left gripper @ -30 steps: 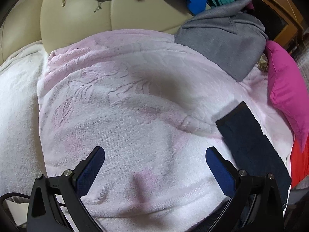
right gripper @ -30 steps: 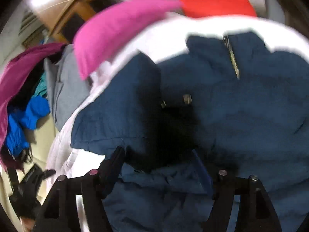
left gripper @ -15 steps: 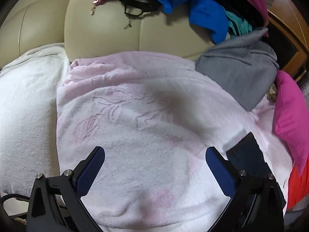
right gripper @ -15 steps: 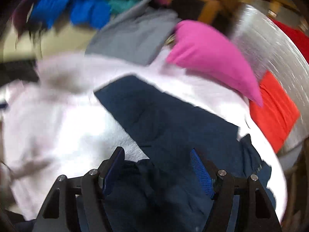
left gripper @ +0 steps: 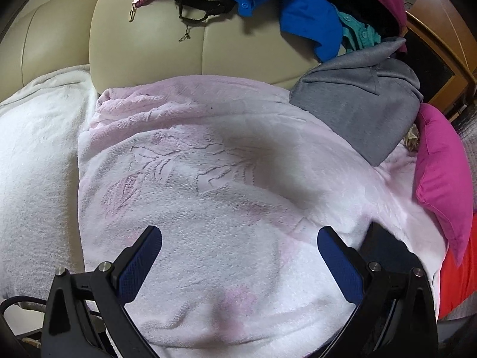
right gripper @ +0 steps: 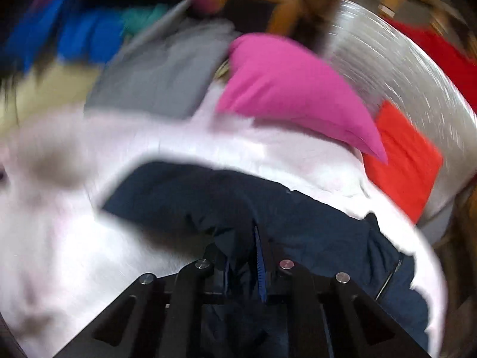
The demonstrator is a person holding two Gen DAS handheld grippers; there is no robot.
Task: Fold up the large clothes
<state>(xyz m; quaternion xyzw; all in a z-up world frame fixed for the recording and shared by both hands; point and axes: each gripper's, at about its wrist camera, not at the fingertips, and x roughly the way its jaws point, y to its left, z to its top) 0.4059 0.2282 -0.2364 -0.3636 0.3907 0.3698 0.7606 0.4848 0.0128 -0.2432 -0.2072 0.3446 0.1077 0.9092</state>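
A dark navy garment (right gripper: 226,197) lies on a pale pink towel (right gripper: 59,238) spread over the sofa seat. My right gripper (right gripper: 244,256) is shut on a bunched fold of the navy garment at its near edge. In the left wrist view only a dark corner of the garment (left gripper: 384,247) shows behind the right finger. My left gripper (left gripper: 238,256) is open and empty, hovering above the pink towel (left gripper: 223,179).
A grey garment (left gripper: 363,101), a magenta cushion (left gripper: 441,173) and a red cloth (left gripper: 459,274) lie at the right. Blue, teal and purple clothes (left gripper: 298,3) pile on the cream sofa back (left gripper: 149,44). A white towel (left gripper: 35,155) covers the left seat.
My right gripper has closed on the navy garment; its jaws were apart half a second ago. The left gripper has tilted up and back, showing more of the sofa back.
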